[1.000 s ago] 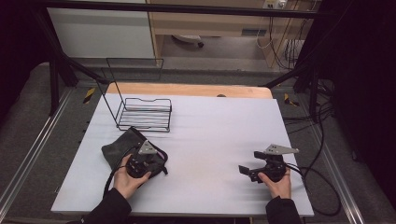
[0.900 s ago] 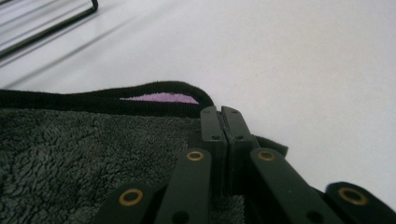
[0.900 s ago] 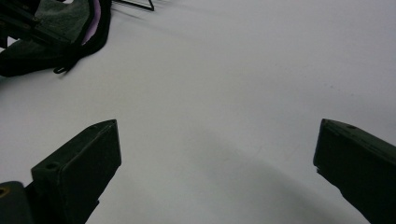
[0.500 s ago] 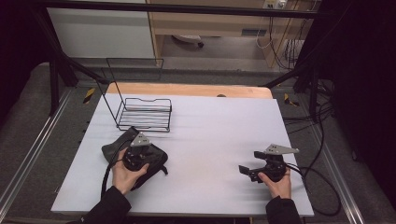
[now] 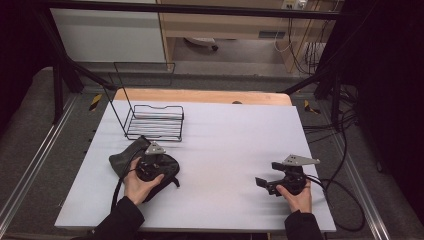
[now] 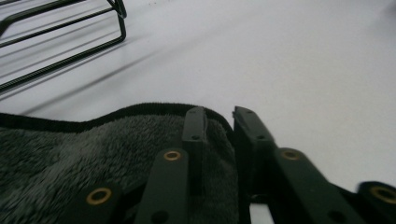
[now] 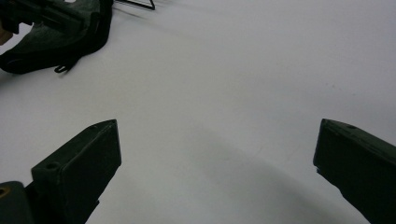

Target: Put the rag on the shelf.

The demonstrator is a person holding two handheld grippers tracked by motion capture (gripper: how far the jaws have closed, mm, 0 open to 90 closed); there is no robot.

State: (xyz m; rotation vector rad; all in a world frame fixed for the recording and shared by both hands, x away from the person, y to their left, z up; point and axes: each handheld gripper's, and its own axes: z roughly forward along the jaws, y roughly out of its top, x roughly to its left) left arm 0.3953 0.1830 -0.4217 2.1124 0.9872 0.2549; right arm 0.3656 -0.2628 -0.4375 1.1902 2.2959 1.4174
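Observation:
A dark grey fleecy cloth (image 5: pixel 121 161) lies crumpled on the white table (image 5: pixel 225 140) at the front left. My left gripper (image 5: pixel 149 159) rests on the cloth's right part. In the left gripper view its jaws stand almost together, with the cloth's black hem (image 6: pixel 140 110) pinched between them at the left gripper (image 6: pixel 219 122). My right gripper (image 5: pixel 262 184) hovers low over bare table at the front right, jaws wide apart and nothing between them (image 7: pixel 217 149). The right gripper view has the cloth (image 7: pixel 56 39) at its far upper left.
A black wire rack (image 5: pixel 152 120) stands just behind the cloth at the back left; its bars (image 6: pixel 60 44) lie close ahead of the left gripper. A wooden board edge (image 5: pixel 200 95) runs along the table's back. Cables (image 5: pixel 345 200) trail off the right side.
My left gripper has slid a little forward over the cloth, toward the rack, and the cloth has bunched under it. The right gripper has stayed put.

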